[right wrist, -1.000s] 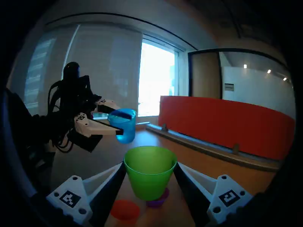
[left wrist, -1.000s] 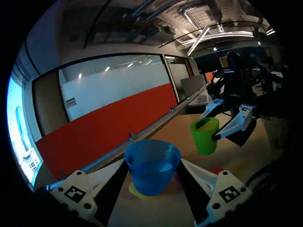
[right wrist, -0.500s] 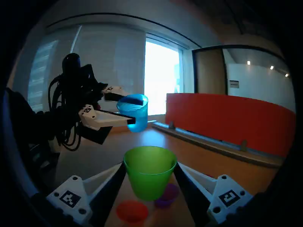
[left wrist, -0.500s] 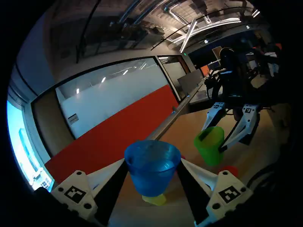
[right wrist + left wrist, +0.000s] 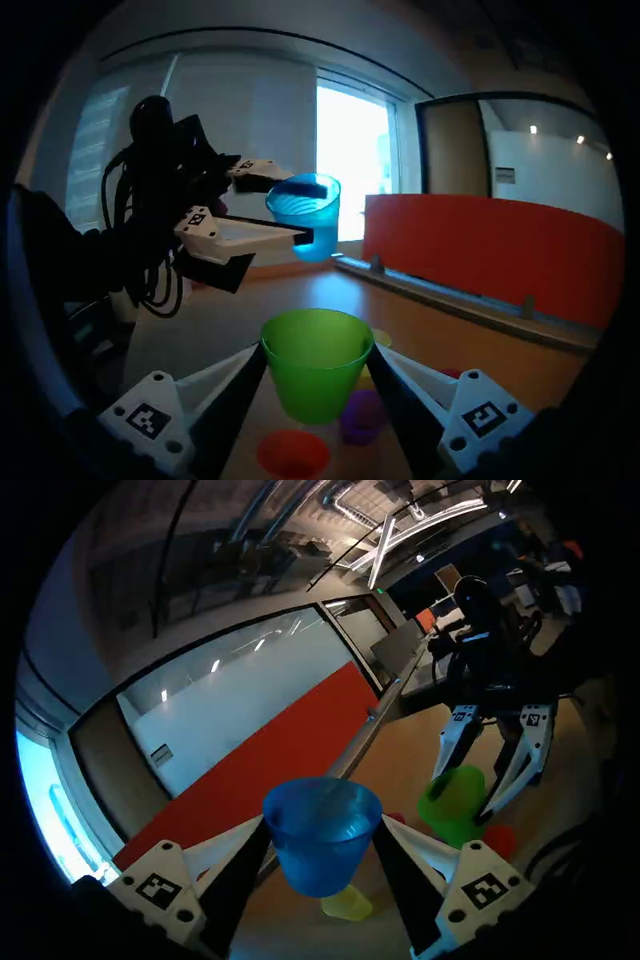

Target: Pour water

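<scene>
My left gripper (image 5: 322, 850) is shut on a translucent blue cup (image 5: 322, 844) with water in it. In the right gripper view the same blue cup (image 5: 306, 216) hangs high above the wooden table (image 5: 448, 340), left of centre, tilted slightly, held by the left gripper (image 5: 302, 212). My right gripper (image 5: 317, 368) is shut on an empty green cup (image 5: 317, 362). In the left gripper view the green cup (image 5: 454, 796) sits lower and to the right, between the right gripper's white fingers (image 5: 512, 772).
Small cups stand on the table: orange (image 5: 293, 454), purple (image 5: 362, 414), yellow (image 5: 346, 902) and a red one (image 5: 500, 840). A red partition (image 5: 512, 248) with a metal rail (image 5: 448, 298) runs along the table's far edge. A person's dark sleeve (image 5: 64, 264) holds the left gripper.
The left gripper has lifted the blue cup higher and closer over the green cup. The green cup stays in the right gripper and now sits lower in the left gripper view.
</scene>
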The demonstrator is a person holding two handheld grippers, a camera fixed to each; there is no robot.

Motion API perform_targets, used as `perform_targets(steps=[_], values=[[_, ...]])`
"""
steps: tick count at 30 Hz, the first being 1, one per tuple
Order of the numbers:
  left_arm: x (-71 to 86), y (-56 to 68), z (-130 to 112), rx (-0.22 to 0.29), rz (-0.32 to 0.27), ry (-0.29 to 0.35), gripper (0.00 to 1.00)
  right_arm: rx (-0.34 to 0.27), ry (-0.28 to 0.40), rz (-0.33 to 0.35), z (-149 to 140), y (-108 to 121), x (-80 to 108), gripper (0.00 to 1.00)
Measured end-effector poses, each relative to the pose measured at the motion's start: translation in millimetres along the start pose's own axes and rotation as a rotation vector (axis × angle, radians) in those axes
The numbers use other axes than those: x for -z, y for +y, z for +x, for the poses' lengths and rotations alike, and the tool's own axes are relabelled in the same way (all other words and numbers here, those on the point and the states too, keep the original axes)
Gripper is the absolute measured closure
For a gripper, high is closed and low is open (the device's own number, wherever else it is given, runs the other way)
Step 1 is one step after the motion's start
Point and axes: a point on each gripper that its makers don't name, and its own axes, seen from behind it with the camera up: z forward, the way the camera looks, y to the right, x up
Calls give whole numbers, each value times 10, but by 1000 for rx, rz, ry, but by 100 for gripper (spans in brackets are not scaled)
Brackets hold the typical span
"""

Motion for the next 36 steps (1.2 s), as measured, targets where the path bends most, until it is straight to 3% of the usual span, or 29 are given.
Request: perform_targets(steps=[36], values=[[-62,93,279,-264,17,10,15,20,-2,53,30,-216,-149,9]])
